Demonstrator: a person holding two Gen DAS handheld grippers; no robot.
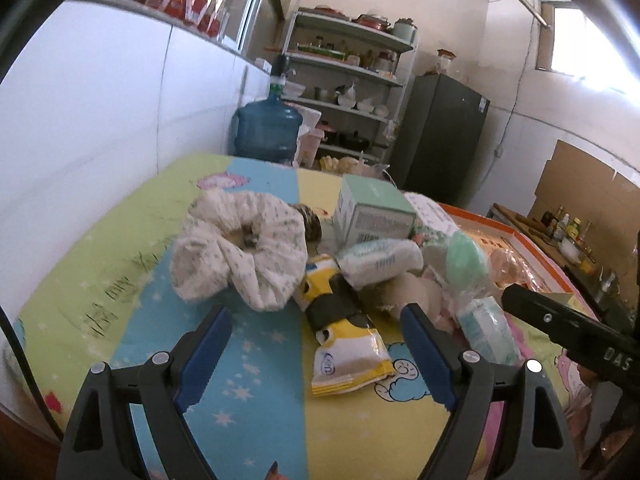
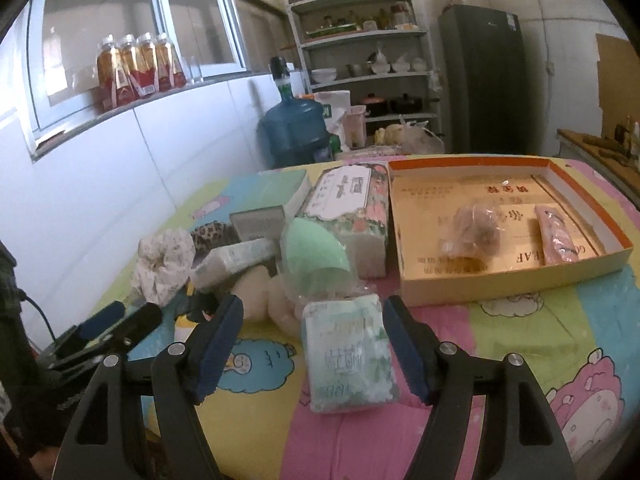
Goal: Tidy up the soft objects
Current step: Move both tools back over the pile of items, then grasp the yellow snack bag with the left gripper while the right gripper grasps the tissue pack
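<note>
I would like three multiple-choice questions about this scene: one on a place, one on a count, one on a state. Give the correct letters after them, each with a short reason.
1. Where does the small white-and-green tissue pack lie?
A. inside the flat orange-rimmed cardboard box
B. on the cartoon-print table cover, between the right gripper's fingers
C. on the metal shelf

2. How many items lie in the flat orange-rimmed cardboard box?
A. none
B. two
C. five

3. How is the left gripper?
A. open, nothing pressed
B. shut on the white scrunchie
C. shut on the tissue pack

Answers:
1 B: the pack rests on the cover with the right gripper's blue pads apart on either side.
2 B: a clear bag of brownish things and a pink packet.
3 A: its pads stand wide apart, with the yellow-and-black snack packet lying loose between them.
</note>
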